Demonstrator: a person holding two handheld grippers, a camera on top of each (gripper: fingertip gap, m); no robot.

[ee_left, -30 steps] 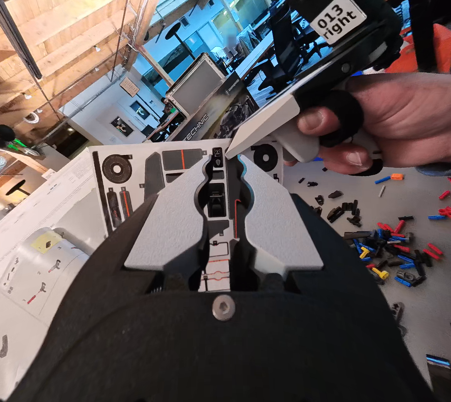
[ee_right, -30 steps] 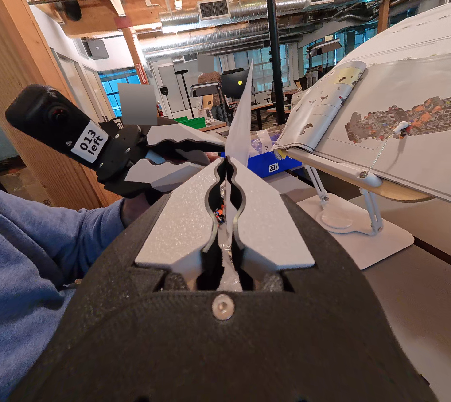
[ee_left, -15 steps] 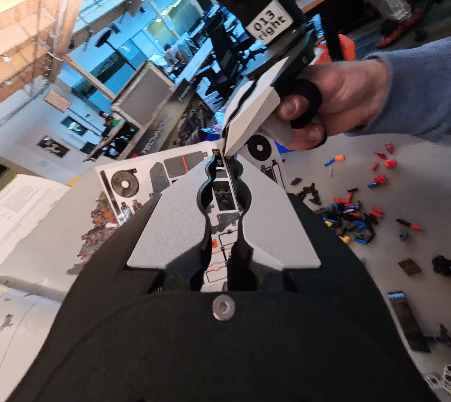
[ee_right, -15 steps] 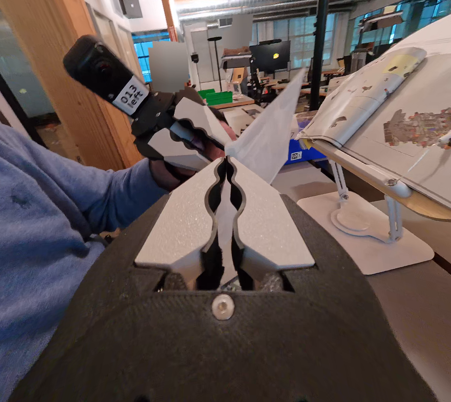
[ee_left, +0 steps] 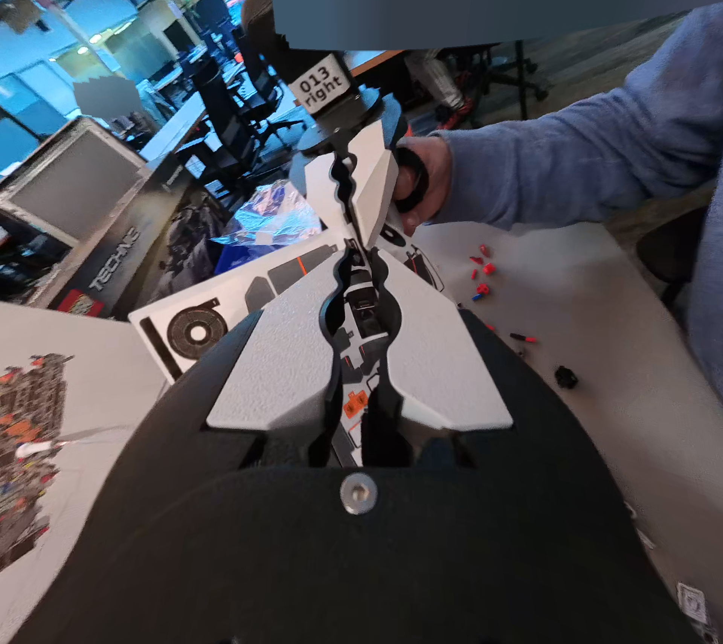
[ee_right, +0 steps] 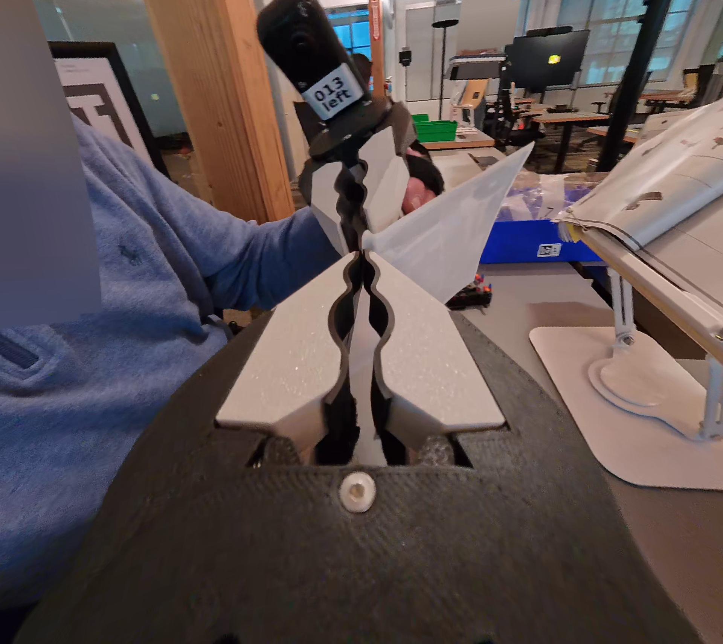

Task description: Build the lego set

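Nearest us, the left hand-held gripper (ee_left: 358, 253) is clamped on the sticker sheet (ee_left: 250, 292), and the right hand-held gripper (ee_left: 360, 240) pinches the same sheet just beyond, tip to tip. Compared with a second ago we have swung both lower and turned the sheet flatter, held in the air above the worktop (ee_left: 587, 312). We judge a sticker is being readied; the loose lego pieces (ee_left: 483, 273) lie farther off, untouched.

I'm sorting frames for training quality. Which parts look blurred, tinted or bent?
Left wrist view: instruction booklet smeared by motion at the left edge, background tinted blue, sticker sheet sharp. Right wrist view: mostly sharp, wooden post bowed by the wide lens.
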